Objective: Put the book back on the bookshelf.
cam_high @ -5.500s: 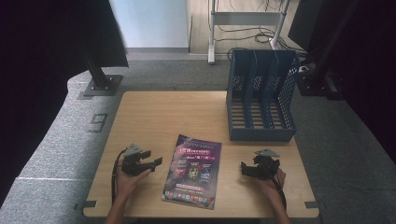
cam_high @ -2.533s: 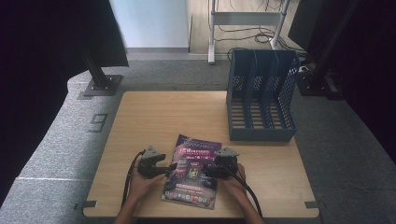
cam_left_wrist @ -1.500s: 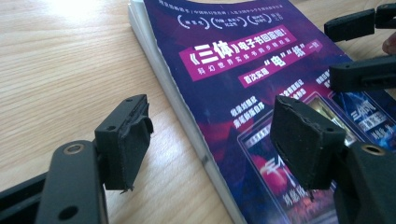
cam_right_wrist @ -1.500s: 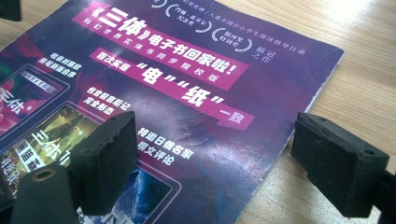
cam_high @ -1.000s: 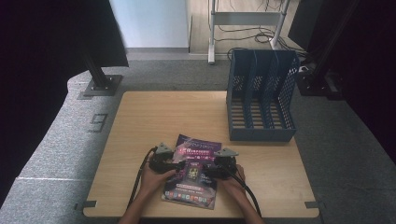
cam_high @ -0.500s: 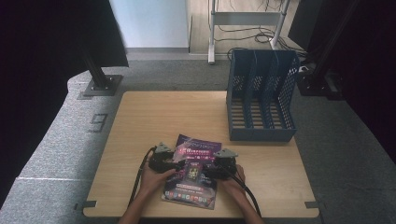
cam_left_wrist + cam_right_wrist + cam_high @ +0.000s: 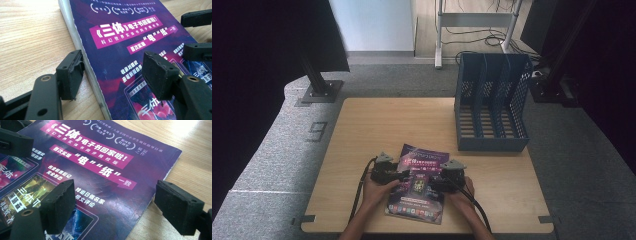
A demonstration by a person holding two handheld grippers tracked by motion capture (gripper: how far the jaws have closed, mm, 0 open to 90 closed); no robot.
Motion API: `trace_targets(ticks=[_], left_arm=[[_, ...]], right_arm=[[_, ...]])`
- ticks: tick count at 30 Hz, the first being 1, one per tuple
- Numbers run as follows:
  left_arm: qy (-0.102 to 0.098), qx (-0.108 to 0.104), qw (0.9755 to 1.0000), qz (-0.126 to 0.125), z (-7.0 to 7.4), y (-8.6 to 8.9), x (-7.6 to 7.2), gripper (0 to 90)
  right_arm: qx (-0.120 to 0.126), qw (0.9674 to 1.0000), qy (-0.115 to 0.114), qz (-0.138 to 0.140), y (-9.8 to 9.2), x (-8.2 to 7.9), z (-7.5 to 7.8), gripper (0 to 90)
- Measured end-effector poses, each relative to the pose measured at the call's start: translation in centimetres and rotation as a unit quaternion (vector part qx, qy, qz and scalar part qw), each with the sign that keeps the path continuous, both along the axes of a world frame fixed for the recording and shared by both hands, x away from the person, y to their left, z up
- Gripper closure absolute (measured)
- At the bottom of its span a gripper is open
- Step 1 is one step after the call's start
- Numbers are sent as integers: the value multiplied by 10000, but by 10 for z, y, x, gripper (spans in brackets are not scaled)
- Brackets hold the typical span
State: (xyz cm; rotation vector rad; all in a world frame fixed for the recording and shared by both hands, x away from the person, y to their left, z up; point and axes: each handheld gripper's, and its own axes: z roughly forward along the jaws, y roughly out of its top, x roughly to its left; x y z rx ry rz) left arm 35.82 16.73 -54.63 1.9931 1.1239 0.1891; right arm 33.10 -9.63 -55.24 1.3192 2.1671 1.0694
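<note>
the left gripper (image 7: 404, 176) and right gripper (image 7: 428, 183) straddle opposite edges of the magazine (image 7: 418, 183) lying flat near the table's (image 7: 377, 125) front edge (left jaws just closing in), both gaping, nothing pinched yet; next, squeeze both edges and lift.

It looked like an office or lab: grey carpet (image 7: 277, 150), a far desk frame (image 7: 472, 22) with cables, a wooden table (image 7: 392, 125).

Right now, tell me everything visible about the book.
The book is a thin paperback with a glossy purple cover, magenta banners with white Chinese print and pictured panels. It lies flat, cover up, on the wooden table near its front edge, slightly askew. The left gripper straddles one long edge, the right gripper the other; both are open.
</note>
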Motion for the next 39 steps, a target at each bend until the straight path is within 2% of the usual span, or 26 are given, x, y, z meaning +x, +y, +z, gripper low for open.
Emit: trace_targets(ticks=[5, 12, 17, 24, 28, 31, 34, 39], left_arm=[[47, -82, 10000, 7, 1, 2, 0, 364], [28, -80, 10000, 5, 0, 3, 0, 387], [32, -163, 9999, -14, 3, 5, 0, 390], [24, -174, 9998, -17, 4, 4, -1, 391], [-30, -268, 9996, -50, 8, 5, -2, 391], [-154, -298, 9994, -121, 15, 1, -6, 387], [-226, -262, 9992, -178, 19, -1, -8, 375], [-181, -433, 9986, -232, 20, 1, -6, 363]], right_arm=[[3, 10000, 20, 15, -1, 0, 0, 169], [1, 10000, -1, 9, 0, 0, 0, 168], [-2, 10000, 3, 19, -1, 0, 0, 168], [0, 10000, -3, 14, -1, 0, 0, 168], [-2, 10000, -4, 16, -1, 0, 0, 168], [-3, 10000, -5, 19, -1, 0, 0, 168], [-6, 10000, -11, 28, -1, 1, 0, 167], [-6, 10000, -21, 33, -1, 1, 0, 167]])
